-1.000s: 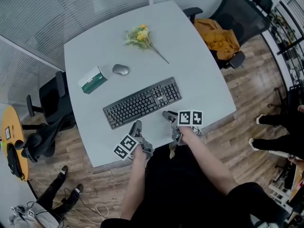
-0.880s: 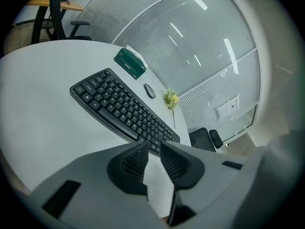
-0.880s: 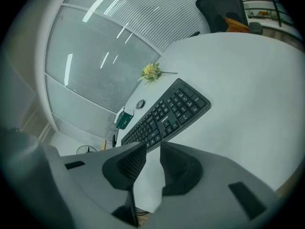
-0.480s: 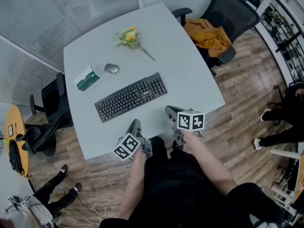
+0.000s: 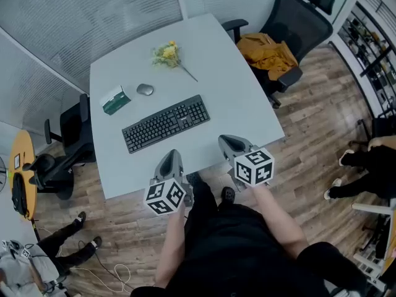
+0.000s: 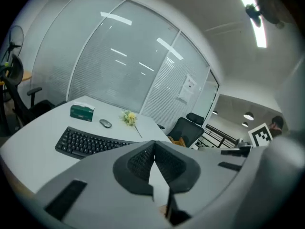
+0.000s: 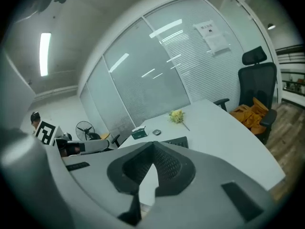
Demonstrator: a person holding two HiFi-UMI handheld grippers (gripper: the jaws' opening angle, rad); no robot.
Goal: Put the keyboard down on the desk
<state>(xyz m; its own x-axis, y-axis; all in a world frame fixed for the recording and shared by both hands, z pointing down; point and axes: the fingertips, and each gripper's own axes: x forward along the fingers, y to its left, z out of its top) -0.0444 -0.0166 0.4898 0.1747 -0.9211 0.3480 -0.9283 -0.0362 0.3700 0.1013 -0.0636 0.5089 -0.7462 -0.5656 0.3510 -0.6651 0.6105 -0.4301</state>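
Task obj.: black keyboard (image 5: 166,123), down flat on grey counter (image 5: 241,98). Lies slantwise, roughly mid-counter, keys up, no end overhanging. Sits in front of mouse (image 5: 145,90) and green box (image 5: 115,100), touching neither, with yellow flower sprig (image 5: 167,54) farther back. Prob. placed there to avoid knocking those, appar. w/ typing side toward the person.

L hand-held gripper (image 5: 172,156): clenched, empty. In left gripper view, ribbed pads (image 6: 141,163) touching at the tip. Jaws just been closing, nothing caught between. Hangs over near counter edge, apart from keyboard.

R hand-held gripper (image 5: 224,140): same, clenched on nothing. In right gripper view, pads (image 7: 167,162) together at the tip. Jaws just been closing w/ nothing between. Also by near edge, apart from keyboard's right end.

Judgement: task prob. done. One tool per side fits a two-ended carry of a long obj., now let go. Nothing left to do but keep clear of it. Low risk: keyboard fully supported, well inside counter edges.
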